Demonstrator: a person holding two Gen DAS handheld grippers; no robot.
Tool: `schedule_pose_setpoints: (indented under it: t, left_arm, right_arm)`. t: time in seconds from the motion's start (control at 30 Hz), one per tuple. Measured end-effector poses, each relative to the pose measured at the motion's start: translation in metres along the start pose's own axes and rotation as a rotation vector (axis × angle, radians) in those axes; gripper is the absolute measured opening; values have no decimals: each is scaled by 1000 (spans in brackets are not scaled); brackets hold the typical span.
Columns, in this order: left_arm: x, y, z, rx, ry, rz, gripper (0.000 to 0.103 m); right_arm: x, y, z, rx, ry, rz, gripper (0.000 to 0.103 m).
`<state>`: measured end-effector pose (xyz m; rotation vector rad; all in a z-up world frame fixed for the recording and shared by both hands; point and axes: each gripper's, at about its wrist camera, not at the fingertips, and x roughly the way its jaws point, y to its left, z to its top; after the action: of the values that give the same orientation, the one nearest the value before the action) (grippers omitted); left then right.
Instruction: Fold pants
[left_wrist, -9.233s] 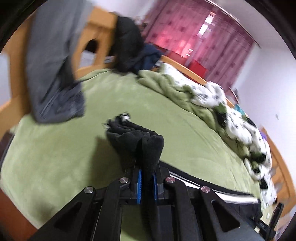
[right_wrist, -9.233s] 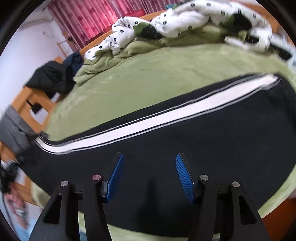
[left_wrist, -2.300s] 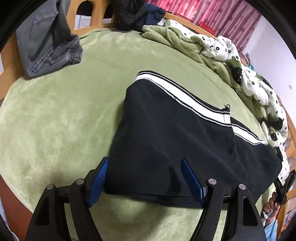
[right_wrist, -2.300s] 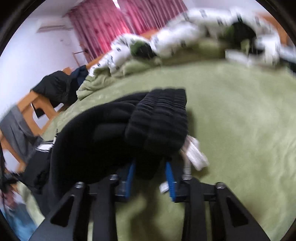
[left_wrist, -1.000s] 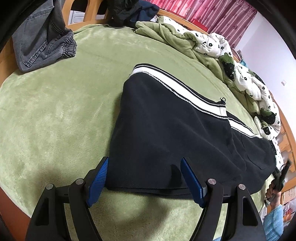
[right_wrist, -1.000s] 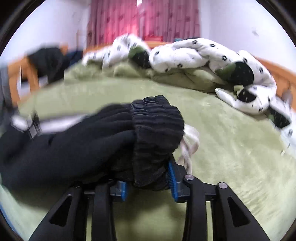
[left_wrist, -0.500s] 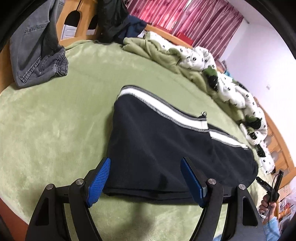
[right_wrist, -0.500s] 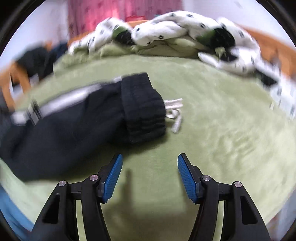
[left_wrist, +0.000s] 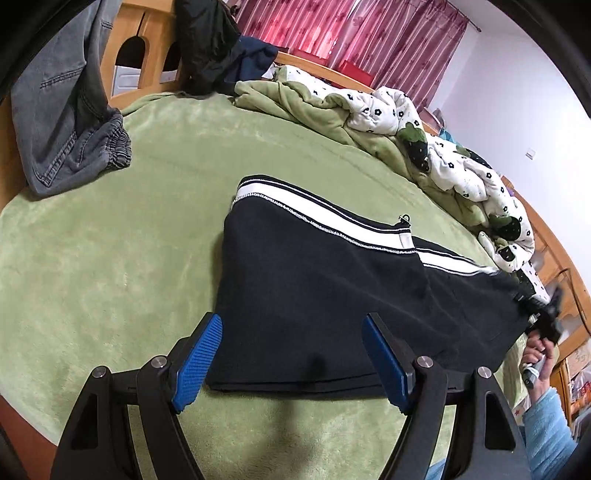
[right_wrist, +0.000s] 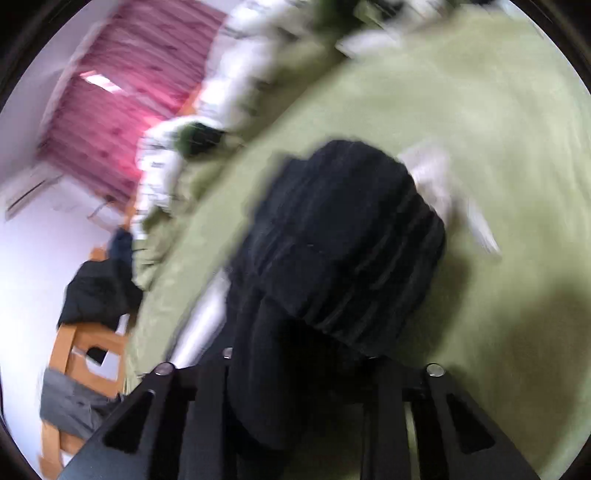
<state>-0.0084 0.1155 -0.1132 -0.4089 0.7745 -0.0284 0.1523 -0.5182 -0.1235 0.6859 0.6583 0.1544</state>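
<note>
Black pants (left_wrist: 325, 280) with a white side stripe lie folded in half on the green bed blanket (left_wrist: 110, 258). My left gripper (left_wrist: 291, 358) is open, just above the pants' near folded edge, touching nothing. In the blurred right wrist view my right gripper (right_wrist: 299, 365) is shut on the pants' ribbed black waistband (right_wrist: 347, 236), lifted off the blanket, with the white drawstring (right_wrist: 443, 192) hanging beside it. The blue pads are hidden by the cloth. The right gripper also shows in the left wrist view (left_wrist: 546, 321), at the pants' far right end.
Grey jeans (left_wrist: 62, 122) hang over the wooden bed frame (left_wrist: 147, 55) at the left. Dark clothes (left_wrist: 214, 48) sit on the frame at the back. A green and white flowered quilt (left_wrist: 424, 147) is bunched along the far side. Red curtains (left_wrist: 351, 33) hang behind.
My right gripper, open over the blanket half a second ago, has closed on the waistband and raised it. My left gripper stays open and has tilted up a little.
</note>
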Motion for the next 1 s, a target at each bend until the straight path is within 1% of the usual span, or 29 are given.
schedule_pose_setpoints:
  t: [0.03,0.07,0.1,0.13,0.17,0.23,0.3,0.33,0.37,0.43,0.47,0.5,0.53,0.57,0.6,0.63,0.67,0.7,0.73,0.77,0.83,0.87,0.9,0.93,0.97,1.0]
  left_arm:
    - [0,0,0,4,-3,-12,76]
    - [0,-1,-1,10,-4,-33,76]
    - [1,-2,-1,19,1,-47,76]
    - [4,-3,-1,25,7,-46,76]
    - [8,-3,-1,32,18,-42,76]
    - [13,-4,-1,32,35,-45,76]
    - [13,-5,3,27,30,-67,76]
    - [12,-8,7,24,15,-76,76]
    - [11,-10,9,25,6,-78,76]
    - [14,-16,16,33,1,-61,76]
    - [21,-18,16,35,19,-61,76]
    - [30,-18,13,40,58,-55,78]
    - [39,-18,9,48,97,-35,78]
    - [53,-18,1,72,156,13,78]
    - [64,-20,-9,122,201,60,77]
    - [63,-27,-16,185,197,95,78]
    - [57,-40,-23,270,186,131,78]
    - [53,-43,-26,288,184,119,78]
    - [50,-44,-28,276,189,91,78]
    - [48,-42,-29,262,190,78,78]
    - [37,-36,-27,210,164,42,78]
    - [30,-30,-25,167,143,13,78]
    - [25,-25,-23,136,131,3,78]
    - [22,-18,-20,107,121,0,78]
    - [20,-11,-20,77,117,13,78]
    - [19,-2,-17,40,121,42,78]
  right_arm:
    - [-9,14,-1,-88,-44,21,25]
    - [-9,18,-3,-140,-47,3,26]
    - [-4,17,-3,-163,-22,-28,29]
    - [5,11,-4,-166,28,-65,32]
    - [19,-5,-5,-128,111,-111,33]
    - [29,-27,-13,-60,220,-164,35]
    - [22,-34,-19,-41,224,-164,37]
    - [12,-32,-23,-54,204,-179,41]
    - [5,-28,-24,-70,194,-202,44]
    - [-6,-23,-26,-100,199,-237,45]
    - [-15,-17,-29,-122,195,-282,45]
    - [-21,-11,-30,-148,190,-317,45]
    - [-27,-9,-28,-174,188,-339,45]
    - [-34,0,-29,-215,180,-369,45]
    - [-42,12,-32,-263,161,-400,45]
    - [-47,20,-34,-294,146,-414,47]
    - [-50,33,-35,-331,128,-424,51]
    - [-52,49,-38,-367,111,-418,53]
    - [-53,56,-40,-386,105,-407,53]
    - [-51,71,-46,-410,101,-386,53]
    - [-42,101,-58,-451,108,-329,54]
    - [-34,120,-69,-479,126,-284,54]
    - [-27,132,-76,-498,141,-255,54]
    - [-17,148,-89,-522,164,-209,54]
    - [-8,160,-97,-535,185,-175,54]
    - [2,173,-109,-552,211,-137,54]
